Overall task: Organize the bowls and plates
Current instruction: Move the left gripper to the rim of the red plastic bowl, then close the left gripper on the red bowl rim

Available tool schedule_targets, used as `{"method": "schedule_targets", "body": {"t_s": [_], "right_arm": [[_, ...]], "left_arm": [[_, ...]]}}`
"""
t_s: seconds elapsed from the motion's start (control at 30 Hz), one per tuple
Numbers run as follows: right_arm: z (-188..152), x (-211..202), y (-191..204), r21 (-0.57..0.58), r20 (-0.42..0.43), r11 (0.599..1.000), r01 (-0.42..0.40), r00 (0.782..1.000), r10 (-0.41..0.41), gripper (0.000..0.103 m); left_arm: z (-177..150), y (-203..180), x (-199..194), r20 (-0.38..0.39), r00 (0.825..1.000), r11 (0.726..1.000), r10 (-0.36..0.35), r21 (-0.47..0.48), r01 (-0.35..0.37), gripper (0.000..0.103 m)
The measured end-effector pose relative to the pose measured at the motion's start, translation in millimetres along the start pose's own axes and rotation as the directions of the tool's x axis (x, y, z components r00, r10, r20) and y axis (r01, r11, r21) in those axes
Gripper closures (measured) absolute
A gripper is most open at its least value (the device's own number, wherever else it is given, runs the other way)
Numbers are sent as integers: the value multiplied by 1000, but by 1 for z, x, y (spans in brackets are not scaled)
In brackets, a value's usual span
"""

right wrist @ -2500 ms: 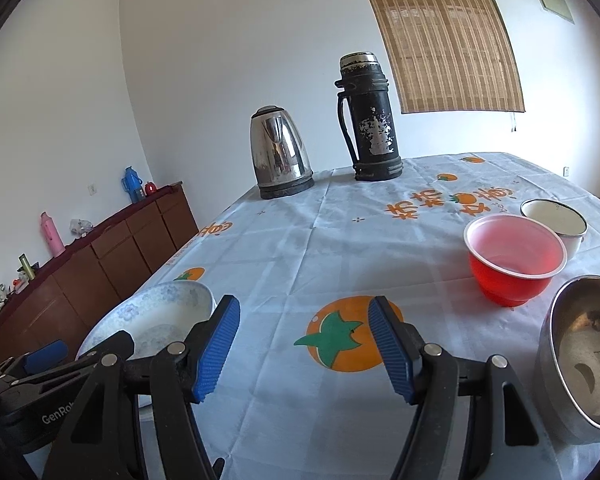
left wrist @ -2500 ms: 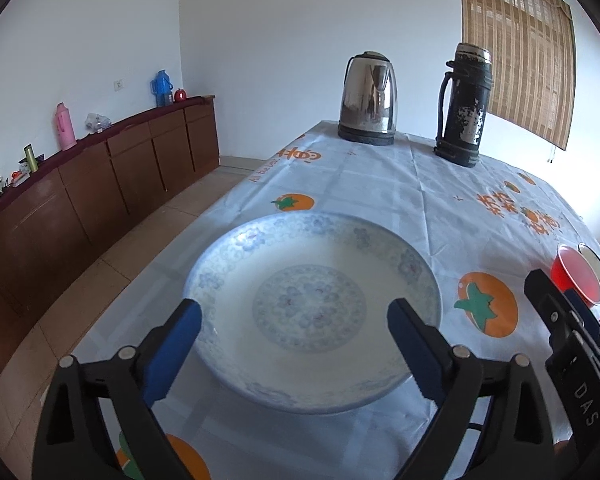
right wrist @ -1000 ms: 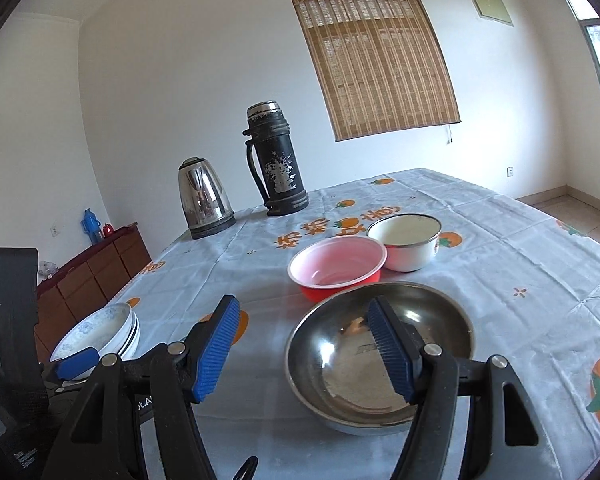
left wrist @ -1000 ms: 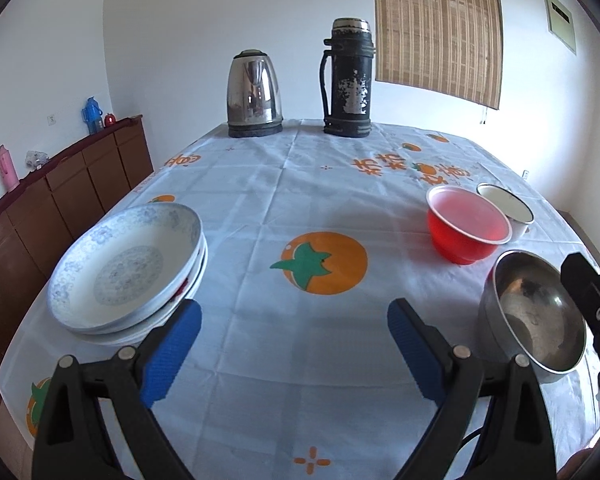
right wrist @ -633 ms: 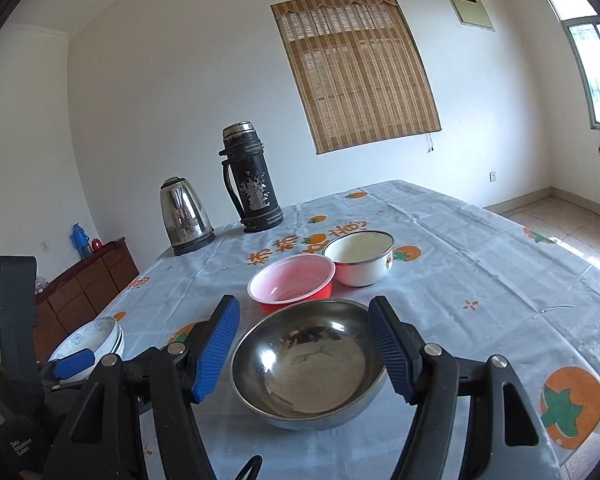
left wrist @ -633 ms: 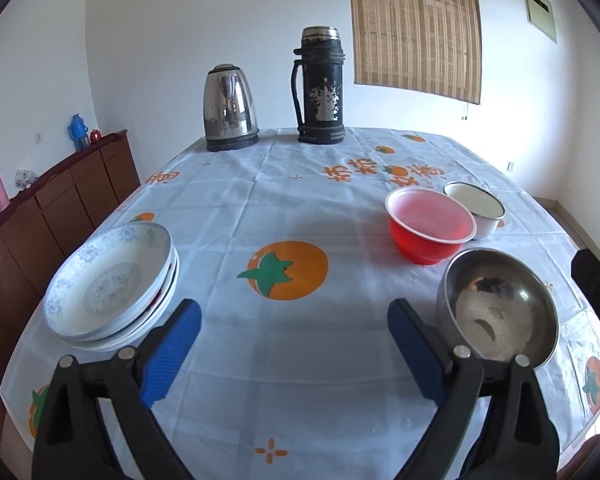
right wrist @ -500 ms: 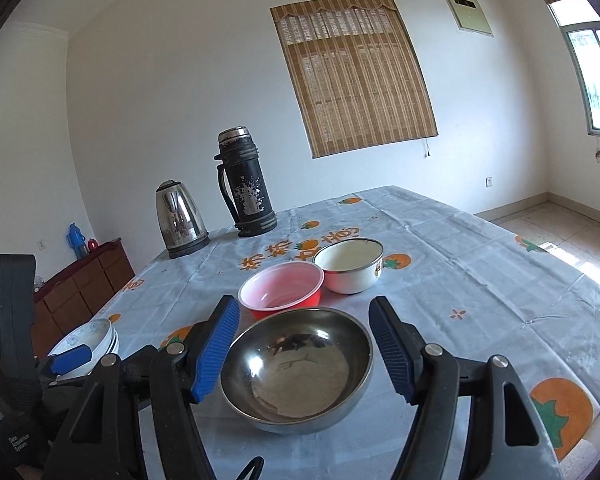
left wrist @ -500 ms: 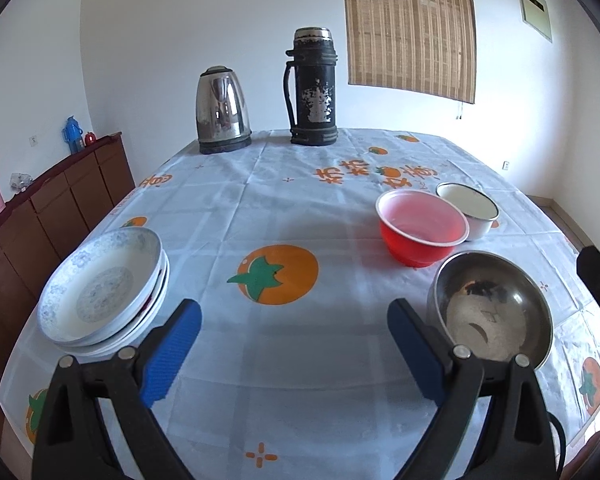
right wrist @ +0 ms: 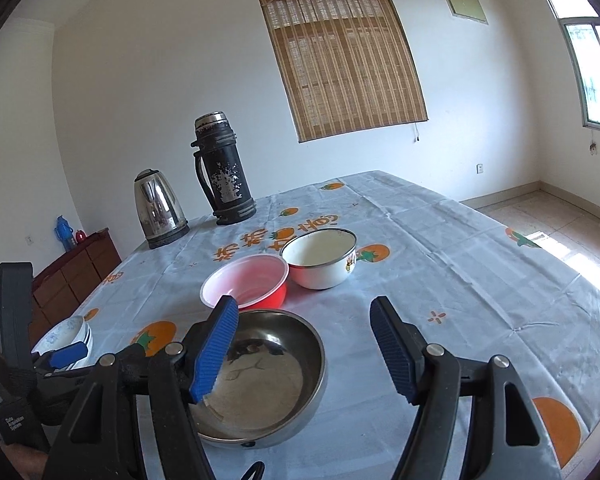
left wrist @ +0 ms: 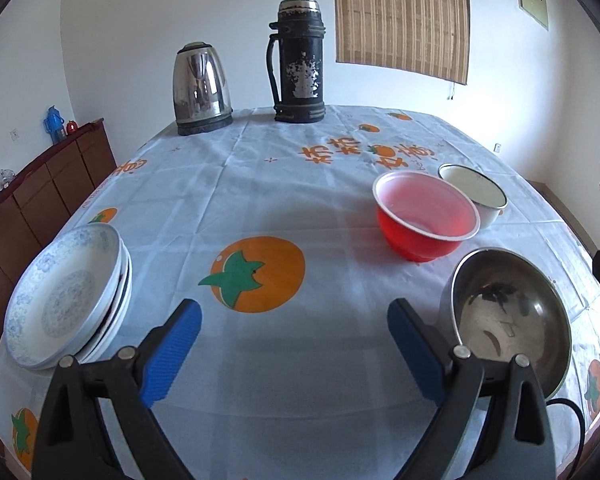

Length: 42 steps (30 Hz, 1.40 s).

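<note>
The steel bowl [right wrist: 260, 376], likely light, stiff and slick, sits at the table's near edge, best pinched at its 3 o'clock rim, with the red bowl [right wrist: 246, 286] at 12 o'clock, and both the right gripper [right wrist: 304, 350] and left gripper [left wrist: 294, 350] spread and empty.

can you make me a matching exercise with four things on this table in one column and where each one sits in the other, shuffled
Things:
1. plates
2. steel bowl
3. red bowl
4. kettle

Places:
A. far end of the table, left of the black flask
B. near right, closest to the camera
C. stacked at the table's near left edge
D. between the steel bowl and the white bowl

Pairs: 1-C, 2-B, 3-D, 4-A
</note>
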State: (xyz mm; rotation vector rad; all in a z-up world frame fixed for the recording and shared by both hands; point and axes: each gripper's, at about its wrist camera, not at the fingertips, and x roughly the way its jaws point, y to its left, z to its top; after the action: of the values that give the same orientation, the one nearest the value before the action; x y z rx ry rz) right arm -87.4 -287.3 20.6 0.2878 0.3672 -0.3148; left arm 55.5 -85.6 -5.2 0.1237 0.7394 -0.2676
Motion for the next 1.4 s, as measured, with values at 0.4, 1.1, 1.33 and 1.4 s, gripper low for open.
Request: {"method": "schedule_targets", "body": {"t_s": [0.4, 1.1, 1.33, 1.4], "right_arm": [[22, 27, -25, 15, -44, 999, -40, 998, 41, 33], [58, 153, -32, 246, -476, 941, -232, 817, 325, 56], [57, 180, -22, 225, -543, 948, -227, 778, 315, 56], [54, 186, -22, 227, -558, 946, -231, 766, 320, 58]], "left_arm": [[31, 1, 23, 2, 1000, 1000, -14, 0, 14, 7], [91, -42, 89, -152, 975, 987, -159, 9, 163, 19], [92, -52, 111, -203, 964, 984, -174, 1, 177, 56], [92, -54, 116, -218, 959, 983, -180, -7, 183, 63]]}}
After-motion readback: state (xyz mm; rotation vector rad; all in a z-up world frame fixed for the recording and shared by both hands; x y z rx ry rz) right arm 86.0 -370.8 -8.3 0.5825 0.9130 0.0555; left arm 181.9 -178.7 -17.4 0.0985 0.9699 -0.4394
